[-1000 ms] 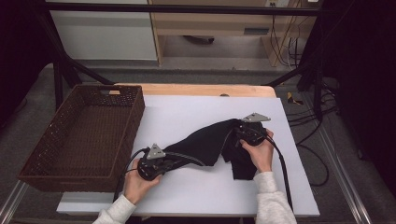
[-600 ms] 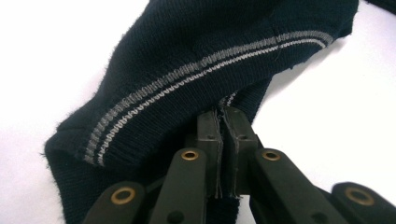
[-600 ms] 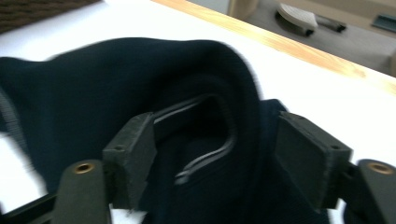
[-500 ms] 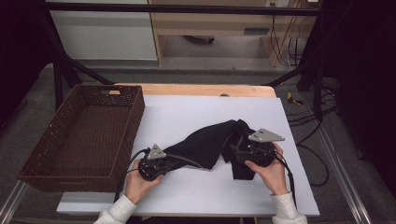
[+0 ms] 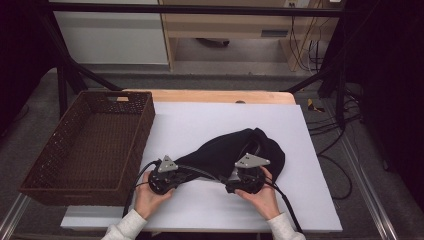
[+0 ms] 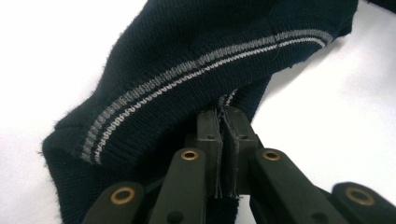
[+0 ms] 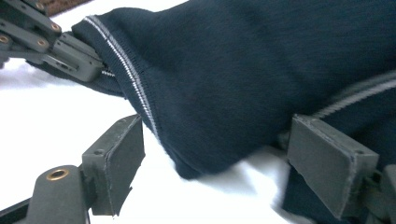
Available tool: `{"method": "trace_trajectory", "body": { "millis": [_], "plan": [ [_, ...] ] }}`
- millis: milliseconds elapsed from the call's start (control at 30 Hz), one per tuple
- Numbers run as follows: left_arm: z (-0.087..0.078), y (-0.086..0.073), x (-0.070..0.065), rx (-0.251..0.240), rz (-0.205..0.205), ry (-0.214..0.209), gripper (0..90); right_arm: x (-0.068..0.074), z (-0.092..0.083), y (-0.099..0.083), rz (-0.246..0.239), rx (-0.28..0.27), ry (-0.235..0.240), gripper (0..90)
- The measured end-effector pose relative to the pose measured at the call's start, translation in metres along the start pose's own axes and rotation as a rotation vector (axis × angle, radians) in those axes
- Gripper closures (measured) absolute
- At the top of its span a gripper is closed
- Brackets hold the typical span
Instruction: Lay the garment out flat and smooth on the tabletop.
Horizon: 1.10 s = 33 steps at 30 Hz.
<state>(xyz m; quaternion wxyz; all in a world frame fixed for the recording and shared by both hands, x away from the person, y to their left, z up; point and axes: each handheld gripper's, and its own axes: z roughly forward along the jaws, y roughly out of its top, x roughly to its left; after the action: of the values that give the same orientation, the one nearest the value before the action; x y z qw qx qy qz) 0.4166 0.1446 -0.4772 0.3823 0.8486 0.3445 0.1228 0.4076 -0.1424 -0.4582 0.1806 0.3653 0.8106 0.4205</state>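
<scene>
Left gripper [image 5: 186,171] pinches the striped edge of the dark sweater [image 5: 235,150] on the bench [image 5: 200,120], right gripper [image 7: 215,172] jaws just opening, spread astride another fold.

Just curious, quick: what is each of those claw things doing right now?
Left gripper: shut on the dark knit garment.
Right gripper: open, jaws just widened around the garment's edge, not pressing.

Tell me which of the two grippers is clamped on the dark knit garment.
The left gripper: its jaws are pressed together on the dark knit garment at its striped hem. The right gripper has jaws standing wide apart, just opened, around the fabric without pinching it.
</scene>
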Motion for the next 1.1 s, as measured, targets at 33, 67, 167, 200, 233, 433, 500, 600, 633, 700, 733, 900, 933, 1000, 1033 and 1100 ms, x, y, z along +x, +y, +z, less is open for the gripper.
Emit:
{"method": "trace_trajectory", "body": {
  "millis": [33,67,167,200,233,433,500,600,633,700,733,900,933,1000,1033,1100],
  "plan": [
    [0.000,0.000,0.000,0.000,0.000,-0.001,85.5,0.000,0.004,0.000,-0.001,0.001,-0.008,21.2],
    [0.000,0.000,0.000,0.000,-0.001,-0.002,85.5,0.000,0.008,-0.001,0.006,-0.001,-0.018,24.0],
    [0.000,0.000,0.000,0.001,-0.002,-0.003,85.5,-0.002,0.016,-0.003,0.017,0.005,-0.052,39.7],
    [0.000,0.000,0.000,0.001,-0.001,-0.002,85.6,-0.002,0.018,-0.004,0.012,0.008,-0.066,49.4],
    [0.000,0.000,0.000,0.001,0.001,-0.001,85.6,-0.003,0.019,-0.004,0.004,0.012,-0.067,55.2],
    [-0.001,0.002,0.000,0.014,0.008,-0.001,86.0,-0.007,0.012,0.004,0.017,0.036,-0.008,87.1],
    [-0.002,0.003,0.000,0.021,0.010,-0.002,86.1,-0.008,0.007,0.013,0.006,0.009,0.001,87.3],
    [-0.007,0.005,0.000,0.020,0.010,-0.001,86.2,-0.009,0.000,0.033,-0.005,-0.050,0.003,87.4],
    [-0.010,0.005,0.001,0.015,0.011,0.001,86.2,-0.010,-0.001,0.041,-0.005,-0.071,-0.003,87.4],
    [-0.014,0.006,0.002,0.005,0.009,0.003,86.2,-0.013,-0.001,0.056,-0.003,-0.098,-0.010,87.4],
    [-0.016,0.006,0.002,-0.001,0.009,0.003,86.2,-0.014,0.000,0.063,-0.003,-0.107,-0.018,87.4],
    [-0.019,0.006,0.004,0.006,0.005,0.012,86.2,-0.023,0.017,0.092,0.001,-0.125,-0.054,87.4],
    [-0.019,0.006,0.004,0.009,0.006,0.014,86.3,-0.025,0.022,0.097,0.006,-0.127,-0.060,87.4],
    [-0.019,0.006,0.004,0.013,0.005,0.018,86.2,-0.030,0.032,0.105,0.014,-0.123,-0.080,87.4],
    [-0.020,0.006,0.005,0.015,0.004,0.018,86.2,-0.033,0.038,0.107,0.028,-0.116,-0.088,87.4],
    [-0.020,0.006,0.005,0.016,0.000,0.021,86.2,-0.042,0.050,0.110,0.034,-0.104,-0.124,87.4]
  ]
}}
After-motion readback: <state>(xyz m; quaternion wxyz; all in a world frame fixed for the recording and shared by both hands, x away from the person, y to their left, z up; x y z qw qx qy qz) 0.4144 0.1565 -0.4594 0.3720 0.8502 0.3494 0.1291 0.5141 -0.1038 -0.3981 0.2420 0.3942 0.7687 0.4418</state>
